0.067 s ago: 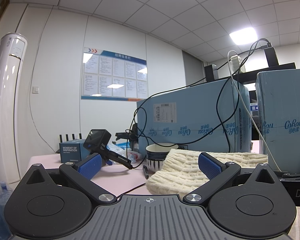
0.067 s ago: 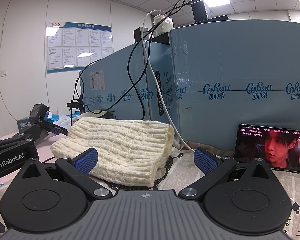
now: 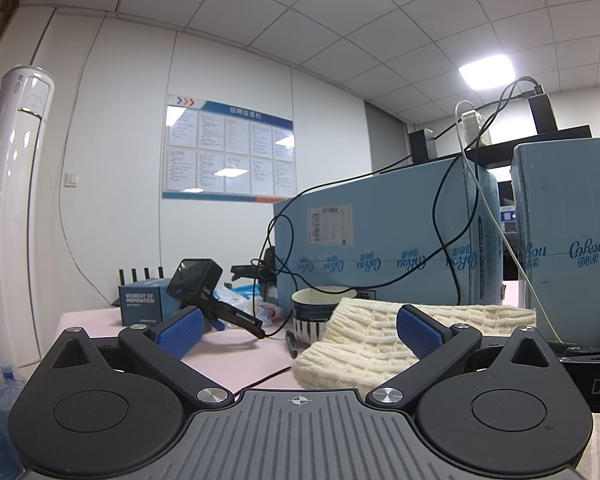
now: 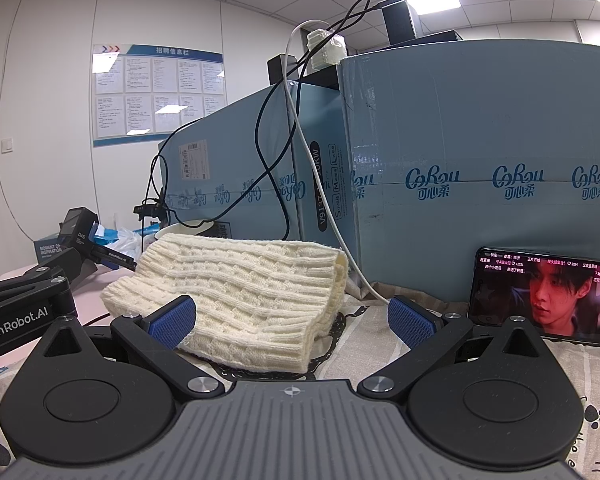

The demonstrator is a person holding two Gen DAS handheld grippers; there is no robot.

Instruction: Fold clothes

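Nothing has shifted since a moment ago: both the left gripper [image 3: 298, 330] and the right gripper [image 4: 290, 318] are held wide open and empty, and the sweater [image 4: 244, 292] is left folded.

Cream cable-knit sweater [image 4: 244, 300]. Light-blue cardboard boxes [image 4: 480, 168] with darker blue lettering. Pink table [image 3: 236, 356]. Bowl [image 3: 320, 312] blue-and-white striped. Hand-held gripper pads [image 4: 172, 322] blue, textured; bodies black. Paw-print pale cloth [image 4: 592, 412].
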